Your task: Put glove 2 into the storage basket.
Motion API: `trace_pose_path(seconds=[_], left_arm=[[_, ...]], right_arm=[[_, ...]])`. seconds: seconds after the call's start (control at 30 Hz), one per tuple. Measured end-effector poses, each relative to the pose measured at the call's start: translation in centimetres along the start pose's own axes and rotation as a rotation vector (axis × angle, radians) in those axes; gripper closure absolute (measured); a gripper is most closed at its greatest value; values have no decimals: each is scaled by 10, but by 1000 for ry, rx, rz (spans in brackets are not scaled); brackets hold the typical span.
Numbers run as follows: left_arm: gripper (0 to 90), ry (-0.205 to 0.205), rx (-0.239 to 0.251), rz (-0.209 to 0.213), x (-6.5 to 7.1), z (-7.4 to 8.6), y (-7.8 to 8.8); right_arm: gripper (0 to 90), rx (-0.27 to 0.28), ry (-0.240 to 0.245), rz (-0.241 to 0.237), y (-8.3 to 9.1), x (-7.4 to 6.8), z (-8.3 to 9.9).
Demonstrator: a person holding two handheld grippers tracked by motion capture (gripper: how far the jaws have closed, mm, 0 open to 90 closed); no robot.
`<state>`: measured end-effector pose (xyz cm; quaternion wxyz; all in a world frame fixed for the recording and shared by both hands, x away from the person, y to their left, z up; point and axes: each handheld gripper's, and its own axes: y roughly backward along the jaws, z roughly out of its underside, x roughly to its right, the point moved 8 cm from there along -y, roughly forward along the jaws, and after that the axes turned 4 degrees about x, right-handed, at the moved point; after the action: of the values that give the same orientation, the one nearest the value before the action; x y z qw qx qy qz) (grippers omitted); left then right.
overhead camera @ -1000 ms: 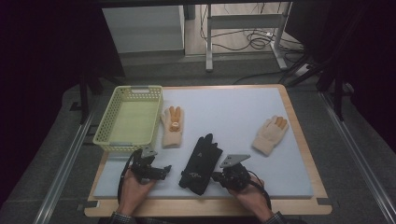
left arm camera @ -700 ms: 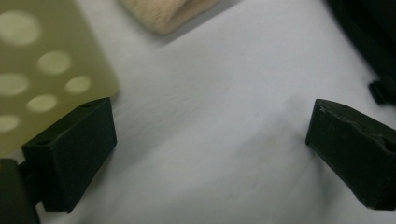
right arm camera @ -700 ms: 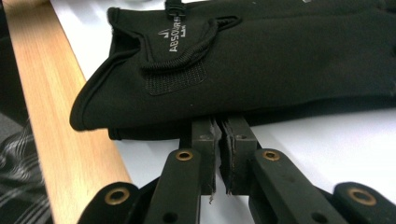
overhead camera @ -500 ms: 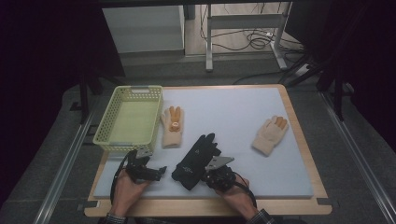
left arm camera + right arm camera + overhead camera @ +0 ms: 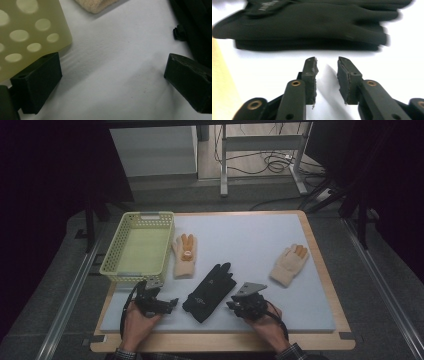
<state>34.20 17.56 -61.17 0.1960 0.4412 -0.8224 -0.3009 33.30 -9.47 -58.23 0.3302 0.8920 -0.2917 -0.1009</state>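
1. Table (image 5: 310,270): a wooden-edged top covered by a pale mat carries every item. All work is at the near edge, where the person's two hands enter.

2. Basket (image 5: 137,247): a yellow-green perforated basket stands at the left of the mat, empty inside. Its corner shows in the left gripper view (image 5: 27,30), just beside that gripper's left jaw.

3. Black glove (image 5: 210,292): it lies flat on the mat between the two hands, fingers pointing up and to the right. Compared with a second ago it has been dragged and turned; half a second ago it sat bunched against the right hand, and now it lies released and clear of both tools. In the right gripper view (image 5: 307,25) it lies just ahead of the jaw tips, not between them.

4. Tan gloves: one (image 5: 185,256) lies just right of the basket, the other (image 5: 289,265) well apart on the right side. Neither has shifted.

5. Right hand-held gripper (image 5: 235,305): its jaws have just been opening and now stand slightly apart with only bare mat between them (image 5: 327,70). Judgement: the glove has been let go after repositioning; a fresh grasp is needed before any transfer to the basket.

6. Left hand-held gripper (image 5: 172,302): jaws spread wide over bare mat (image 5: 112,82), holding nothing, with the black glove at its right jaw.
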Motion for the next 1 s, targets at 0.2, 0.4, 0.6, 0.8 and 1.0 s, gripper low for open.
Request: trace_pose_path(seconds=[0.2, 0.4, 0.6, 0.8, 1.0], left_arm=[[15, 4, -1, 0, 0, 0, 0], [22, 3, 0, 1, 0, 0, 1], [51, -4, -10, 28, -1, 0, 6], [26, -3, -1, 92, 9, -7, 11], [0, -5, 21, 137, 30, -24, 18]], right_arm=[[507, 3, -52, 92, 22, 40, 15], [384, 2, -97, 163, 34, 69, 29], [290, 24, -139, 208, 34, 83, 36], [256, 21, -142, 224, 33, 84, 37], [246, 22, -140, 233, 33, 84, 37]])
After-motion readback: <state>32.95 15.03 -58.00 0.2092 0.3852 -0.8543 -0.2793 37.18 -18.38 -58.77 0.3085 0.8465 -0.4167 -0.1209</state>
